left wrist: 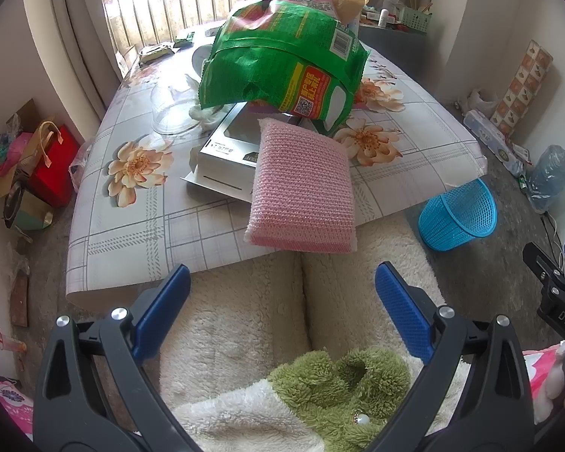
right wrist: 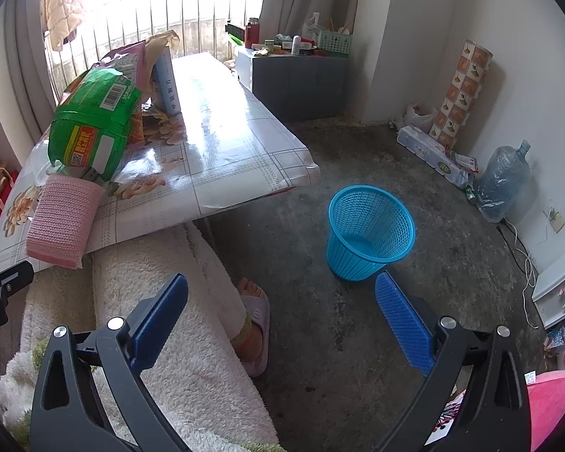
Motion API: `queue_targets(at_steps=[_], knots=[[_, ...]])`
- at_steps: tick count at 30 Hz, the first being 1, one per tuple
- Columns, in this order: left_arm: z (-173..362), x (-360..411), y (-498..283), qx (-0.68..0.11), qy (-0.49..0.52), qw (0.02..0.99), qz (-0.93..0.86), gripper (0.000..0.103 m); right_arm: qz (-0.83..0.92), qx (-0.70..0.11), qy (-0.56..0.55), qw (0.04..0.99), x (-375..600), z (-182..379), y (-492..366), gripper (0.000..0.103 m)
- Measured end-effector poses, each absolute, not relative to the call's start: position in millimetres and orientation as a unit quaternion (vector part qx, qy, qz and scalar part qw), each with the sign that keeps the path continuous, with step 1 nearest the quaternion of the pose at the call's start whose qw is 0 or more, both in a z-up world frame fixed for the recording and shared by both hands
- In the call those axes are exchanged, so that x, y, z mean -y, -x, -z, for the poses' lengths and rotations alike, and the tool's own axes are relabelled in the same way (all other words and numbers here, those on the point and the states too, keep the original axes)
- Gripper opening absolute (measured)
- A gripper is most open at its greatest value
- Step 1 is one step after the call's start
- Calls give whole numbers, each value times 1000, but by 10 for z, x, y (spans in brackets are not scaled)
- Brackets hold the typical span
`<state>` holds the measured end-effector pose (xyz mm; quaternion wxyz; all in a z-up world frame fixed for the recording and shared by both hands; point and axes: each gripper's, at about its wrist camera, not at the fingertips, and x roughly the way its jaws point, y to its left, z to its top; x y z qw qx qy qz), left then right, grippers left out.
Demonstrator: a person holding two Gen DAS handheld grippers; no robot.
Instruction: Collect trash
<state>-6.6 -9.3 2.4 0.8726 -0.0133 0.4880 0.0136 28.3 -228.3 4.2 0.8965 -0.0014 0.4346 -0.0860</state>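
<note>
On the flowered table (left wrist: 132,226) lies a crumpled green bag (left wrist: 282,64) over a white box (left wrist: 226,150), with a pink sponge pad (left wrist: 301,192) overhanging the near edge. My left gripper (left wrist: 282,301) stands open below that edge, above a person's fleece-clad legs, holding nothing. In the right wrist view the same green bag (right wrist: 90,128) and pink sponge pad (right wrist: 60,222) sit at the left. A blue mesh wastebasket (right wrist: 369,229) stands upright on the floor, empty. My right gripper (right wrist: 282,309) stands open over the floor, just short of the basket.
A clear plastic dome (left wrist: 169,109) and small packets lie on the table's far side. A person's slippered foot (right wrist: 254,324) rests on the concrete floor near the basket. A water jug (right wrist: 503,180), rolled mat and packages line the right wall; bags (left wrist: 49,165) crowd the left.
</note>
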Motion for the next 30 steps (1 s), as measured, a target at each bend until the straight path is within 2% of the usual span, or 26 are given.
queue_targets(at_steps=[30], knots=[[-11, 72, 60, -488, 15, 872, -17, 94, 80, -440, -9, 894, 2288, 2, -341, 97]])
